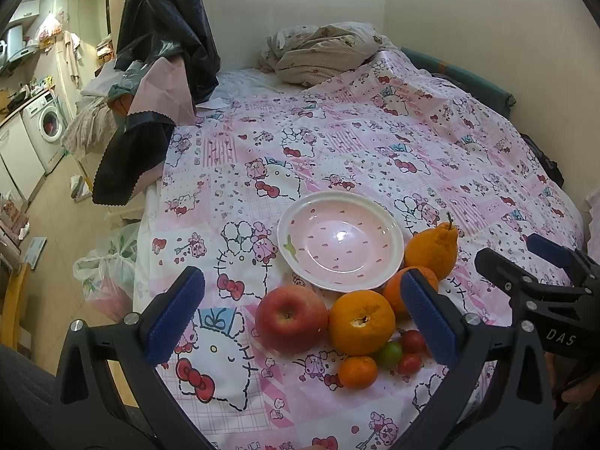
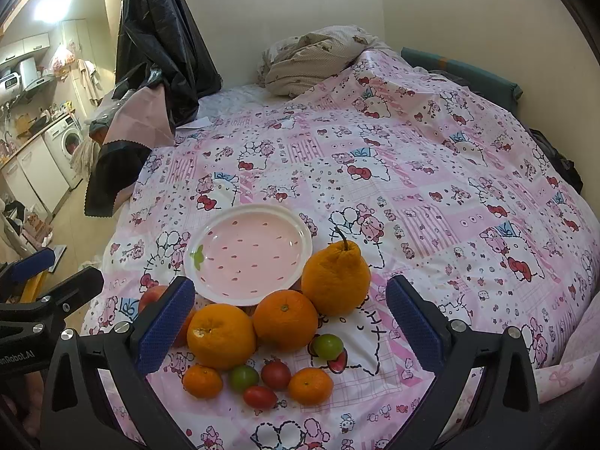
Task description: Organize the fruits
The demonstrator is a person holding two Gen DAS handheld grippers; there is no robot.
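Note:
A pink strawberry-pattern plate [image 1: 339, 242] [image 2: 249, 253] lies empty on the Hello Kitty sheet. In front of it lie a red apple [image 1: 290, 318] [image 2: 152, 296], two oranges [image 1: 362, 322] [image 2: 221, 335] [image 2: 285, 318], a pear-shaped dekopon [image 1: 433, 249] [image 2: 335, 275], small tangerines [image 1: 357, 372] [image 2: 202, 380] [image 2: 310, 385], and small green [image 2: 328, 345] and red tomatoes [image 2: 275, 374]. My left gripper [image 1: 303, 322] is open over the apple and orange. My right gripper [image 2: 288, 326] is open over the oranges. It also shows at the right of the left wrist view [image 1: 540, 262].
A crumpled blanket [image 2: 318, 58] lies at the bed's far end by the wall. Dark and pink garments [image 1: 150, 112] hang over the left bed edge. Plastic bags [image 1: 108, 273] sit on the floor at left; a washing machine [image 1: 48, 123] stands beyond.

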